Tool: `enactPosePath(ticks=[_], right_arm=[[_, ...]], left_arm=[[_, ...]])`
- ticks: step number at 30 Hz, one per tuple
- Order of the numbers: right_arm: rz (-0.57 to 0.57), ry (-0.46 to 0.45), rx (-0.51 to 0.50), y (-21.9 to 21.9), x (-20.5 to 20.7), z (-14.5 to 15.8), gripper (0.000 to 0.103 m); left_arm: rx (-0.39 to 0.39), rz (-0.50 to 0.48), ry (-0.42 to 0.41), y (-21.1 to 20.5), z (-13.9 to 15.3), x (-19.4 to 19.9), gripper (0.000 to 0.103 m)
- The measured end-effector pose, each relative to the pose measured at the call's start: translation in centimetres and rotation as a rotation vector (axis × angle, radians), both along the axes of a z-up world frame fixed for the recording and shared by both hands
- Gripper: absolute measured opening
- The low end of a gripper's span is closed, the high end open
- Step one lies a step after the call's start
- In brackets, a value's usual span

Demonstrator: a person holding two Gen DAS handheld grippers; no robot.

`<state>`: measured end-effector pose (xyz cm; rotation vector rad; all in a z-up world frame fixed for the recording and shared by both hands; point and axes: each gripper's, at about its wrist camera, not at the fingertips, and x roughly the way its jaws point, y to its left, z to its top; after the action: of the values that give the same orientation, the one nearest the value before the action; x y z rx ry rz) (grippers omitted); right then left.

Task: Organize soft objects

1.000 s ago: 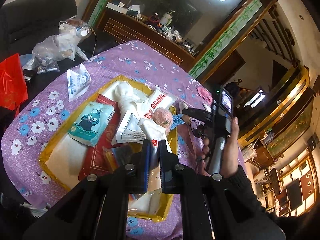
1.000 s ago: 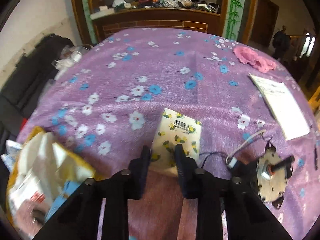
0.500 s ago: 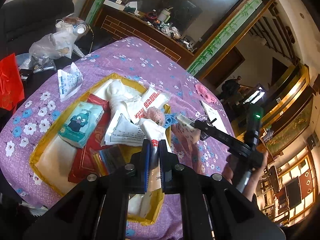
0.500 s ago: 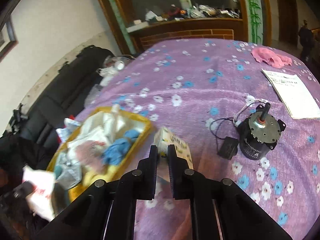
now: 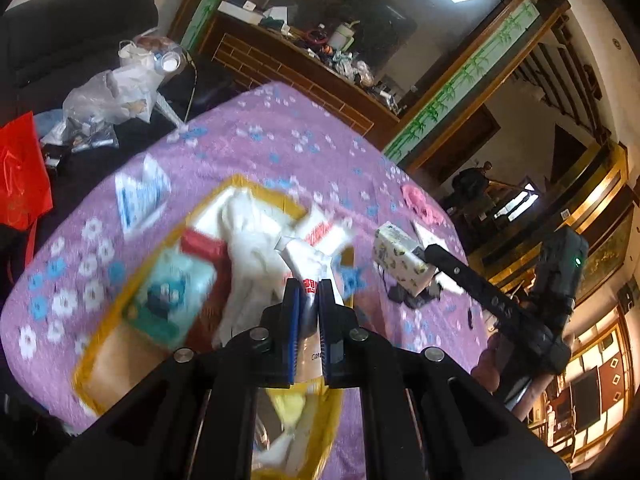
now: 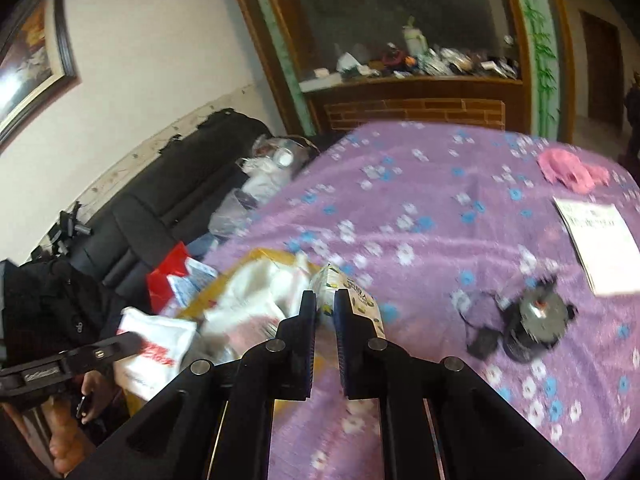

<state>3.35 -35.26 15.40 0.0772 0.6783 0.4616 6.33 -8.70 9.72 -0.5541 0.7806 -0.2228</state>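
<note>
Tissue pack (image 6: 352,300), earlier on tablecloth, now aloft in right claw (image 6: 325,308).

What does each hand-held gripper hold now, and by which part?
The left hand-held gripper pinches a white plastic packet at its lower end. The right hand-held gripper clamps a patterned tissue pack by one end.

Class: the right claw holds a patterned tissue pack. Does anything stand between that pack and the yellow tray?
Nothing visible does. The right claw holds the tissue pack in the air beside the yellow tray, with open space between them.
</note>
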Motion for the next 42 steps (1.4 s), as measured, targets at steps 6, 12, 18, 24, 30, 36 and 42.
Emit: enactPosePath(ticks=[6,12,18,24,30,36,42], right_arm=[[0.104,-0.038,-0.034,4.8,1.5,0.2,0.009],[0.168,0.009,-0.121,9.5,4.0,-4.0,0.009],[0.174,0.024,-0.147,11.0,4.9,-5.6,0.022],[0.119,0.027,0.074,5.9,1.0,-4.5,0.068],[0.097,0.129,0.109,1.6,-3.6,-7.2,0.08],[0.05,0.156,0.081,-1.4,-6.9,-7.2,0.089],[0.025,0.131,0.091,-2.7,-10.1,-5.6,0.092]], left_arm=[[0.001,0.01,0.053,1.3,-1.5,4.7,0.006],[0.056,0.012,0.146,0.8,-4.8,6.6,0.012],[0.055,-0.016,0.132,0.3,-4.8,5.6,0.056],[0.194,0.062,0.018,-1.7,-1.9,0.0,0.08],[0.309,0.051,0.046,-5.6,-2.7,-4.9,0.08],[0.364,0.027,0.08,-7.9,-2.7,-7.7,0.08],[0.417,0.052,0.046,-9.5,-0.9,-10.2,0.08]])
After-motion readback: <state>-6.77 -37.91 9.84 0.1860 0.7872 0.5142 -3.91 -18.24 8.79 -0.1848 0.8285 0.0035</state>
